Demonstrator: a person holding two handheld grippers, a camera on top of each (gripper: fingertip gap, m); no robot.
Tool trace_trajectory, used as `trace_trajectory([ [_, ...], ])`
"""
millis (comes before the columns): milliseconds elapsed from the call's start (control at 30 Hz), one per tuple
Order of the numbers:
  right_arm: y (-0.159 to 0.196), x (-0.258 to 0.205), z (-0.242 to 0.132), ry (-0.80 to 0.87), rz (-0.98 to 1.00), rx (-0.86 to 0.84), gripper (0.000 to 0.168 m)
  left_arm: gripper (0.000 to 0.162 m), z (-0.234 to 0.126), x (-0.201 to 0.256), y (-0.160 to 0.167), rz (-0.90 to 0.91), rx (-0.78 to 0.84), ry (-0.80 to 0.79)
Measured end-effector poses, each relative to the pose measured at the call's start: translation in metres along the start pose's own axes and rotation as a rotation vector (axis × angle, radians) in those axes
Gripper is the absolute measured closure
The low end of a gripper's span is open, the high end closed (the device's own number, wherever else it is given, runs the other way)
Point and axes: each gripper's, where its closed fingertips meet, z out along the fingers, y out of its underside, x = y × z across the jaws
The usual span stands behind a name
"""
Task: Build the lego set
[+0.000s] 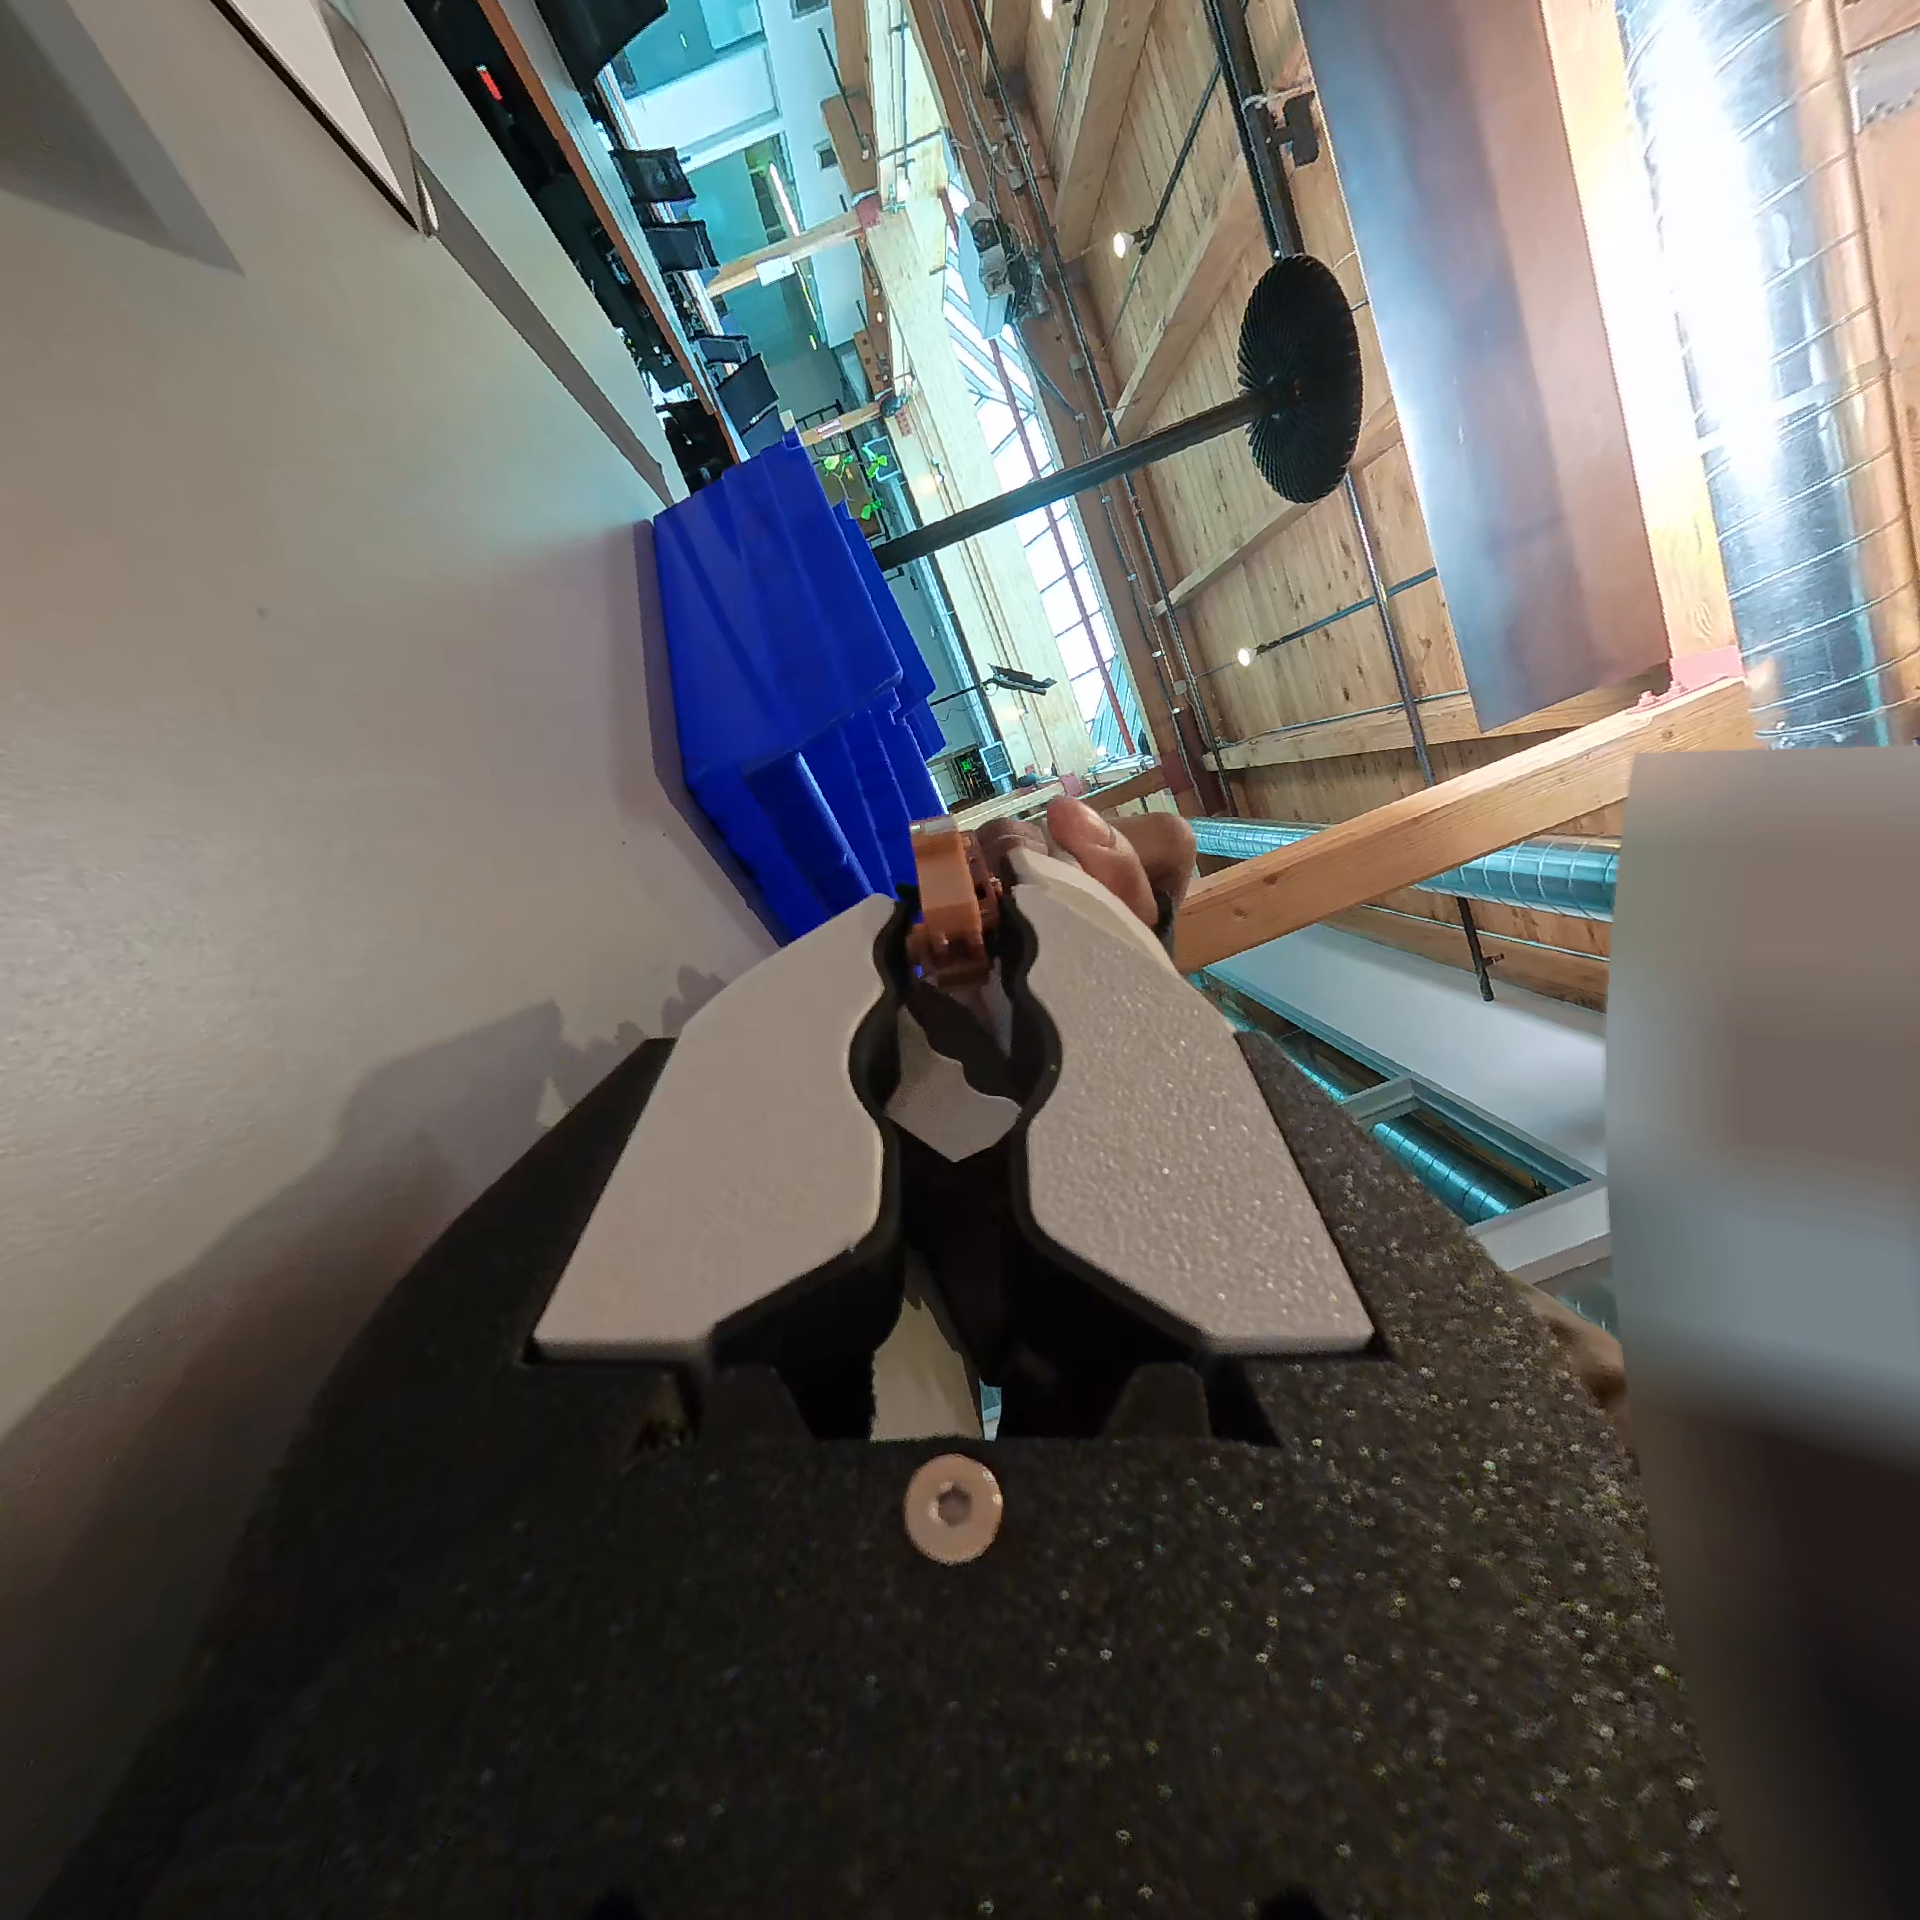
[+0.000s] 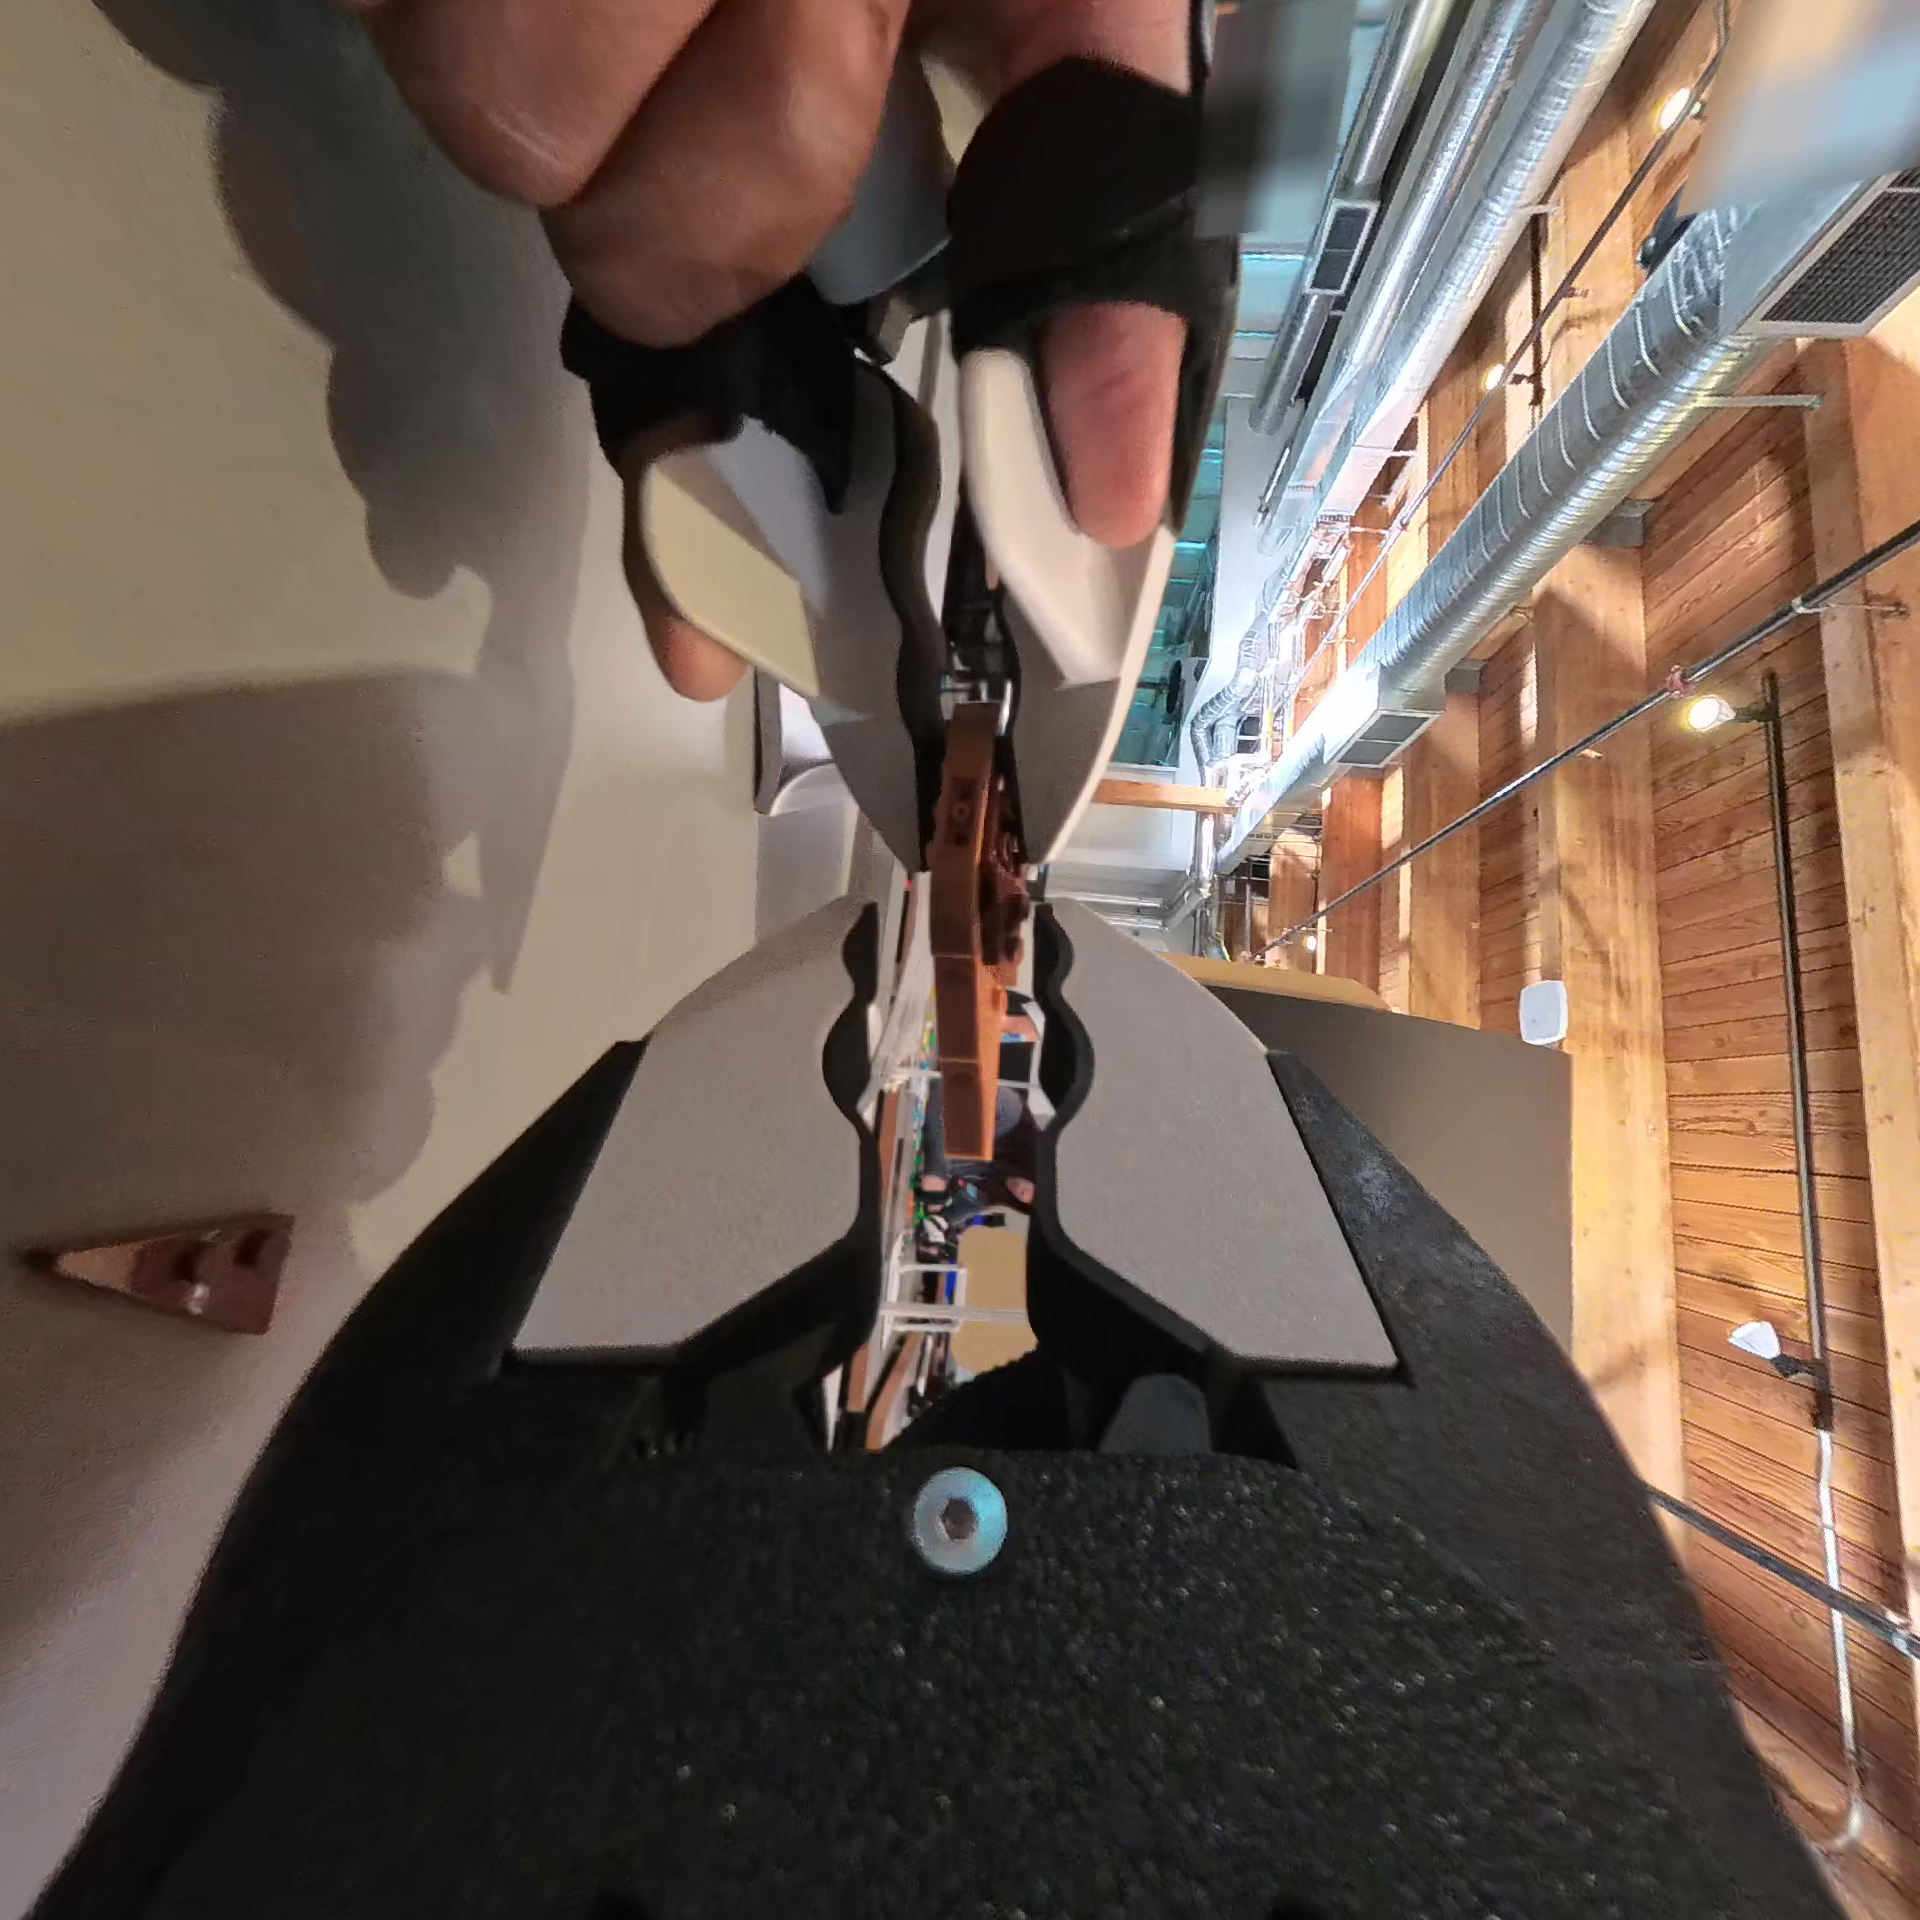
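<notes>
A thin brown Lego assembly (image 1: pixel 948 914) is held in the air beside the white table (image 1: pixel 312 727). My left gripper (image 1: pixel 956 914) is shut on one end of it. In the right wrist view the same assembly (image 2: pixel 971 1029) runs lengthwise between the fingertips of my right gripper (image 2: pixel 956 920), which is open, with a gap showing on both sides. The left gripper (image 2: pixel 971 852) shows beyond it, clamped on the far end, with a gloved hand (image 2: pixel 727 208) on it. A finger of the right gripper (image 1: pixel 1091 914) shows behind the piece.
A loose brown wedge-shaped Lego piece (image 2: pixel 177 1273) lies on the white table (image 2: pixel 156 520) to the left of my right gripper. Blue plastic bins (image 1: pixel 779 675) stand on the table beyond the left gripper. Both views are rolled sideways, with the table along the left. The grippers are tip to tip, or close to it.
</notes>
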Motion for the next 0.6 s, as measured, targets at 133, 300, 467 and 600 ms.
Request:
trace_trajectory([
  [133,0.0010,0.0035,0.0015,0.047,-0.025,-0.014,0.148,0.145,0.0002,0.0004,0.0005,0.003,-0.001,0.002],
  [300,0.0012,0.0064,0.0015,0.084,-0.055,-0.018,0.152,0.145,0.0006,0.0018,0.0005,0.008,-0.001,0.008],
  [467,0.0013,0.0064,0.0005,0.082,-0.064,-0.010,0.152,0.146,0.0011,0.0018,0.0018,0.018,-0.009,0.005],
  [600,0.0013,0.0066,-0.0006,0.083,-0.071,-0.009,0.152,0.146,0.0018,0.0024,0.0023,0.031,-0.011,0.003],
])
